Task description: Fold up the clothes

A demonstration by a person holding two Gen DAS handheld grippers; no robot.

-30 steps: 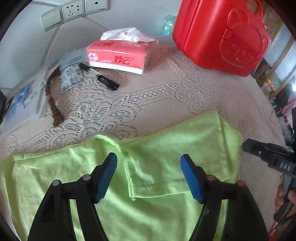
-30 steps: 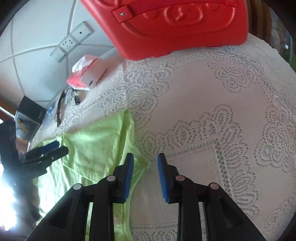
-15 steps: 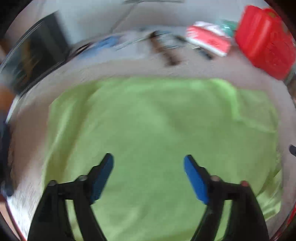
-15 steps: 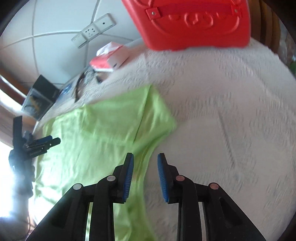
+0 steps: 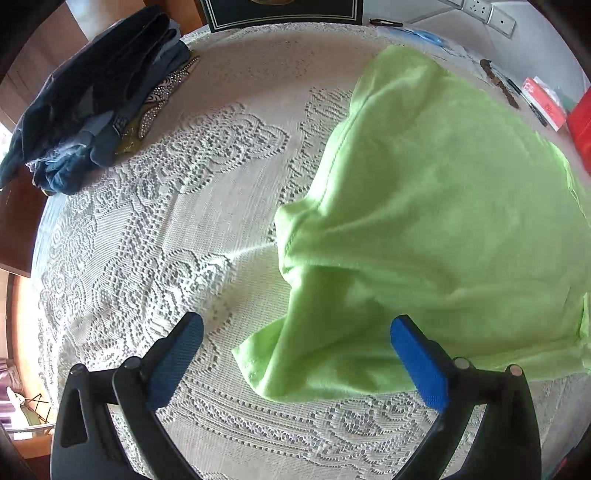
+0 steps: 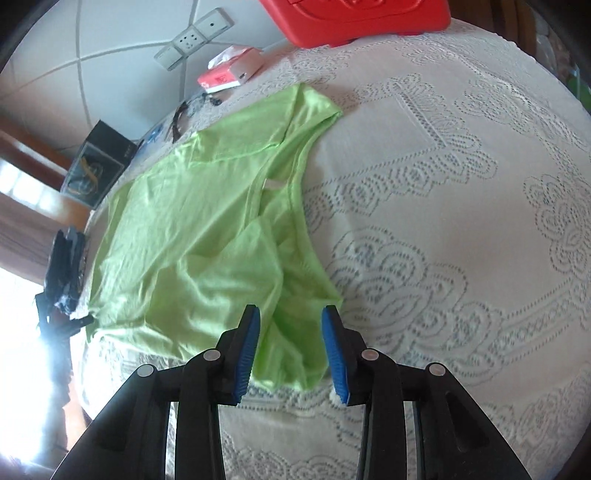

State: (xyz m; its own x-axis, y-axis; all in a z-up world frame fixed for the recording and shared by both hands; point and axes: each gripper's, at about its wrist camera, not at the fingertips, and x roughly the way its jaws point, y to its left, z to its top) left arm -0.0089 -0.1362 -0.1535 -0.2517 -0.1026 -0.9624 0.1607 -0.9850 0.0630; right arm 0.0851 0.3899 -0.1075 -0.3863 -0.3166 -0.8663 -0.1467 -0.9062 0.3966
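- The lace tablecloth (image 5: 155, 229) fills both views; the lime-green shirt (image 5: 436, 206) lies on it, taking the right half of the left wrist view and the centre-left of the right wrist view (image 6: 207, 236).
- Only the left wrist view shows the pile of dark blue clothes (image 5: 96, 92) at upper left; only the right wrist view shows the shirt's neckline with its white tag, at the frame's centre.
- The red case (image 6: 354, 14) is large along the top of the right wrist view, a sliver at the right edge of the left one.
- The left gripper (image 5: 295, 354) has its fingers spread wide, a shirt corner lying between them, nothing held; a second ago it faced the tissue box and red case, so it has swung toward the shirt's other end.
- The right gripper (image 6: 291, 347) is part open over the shirt's near edge, wider than half a second ago.
- The tissue box (image 6: 231, 72) carries red print too small to read.
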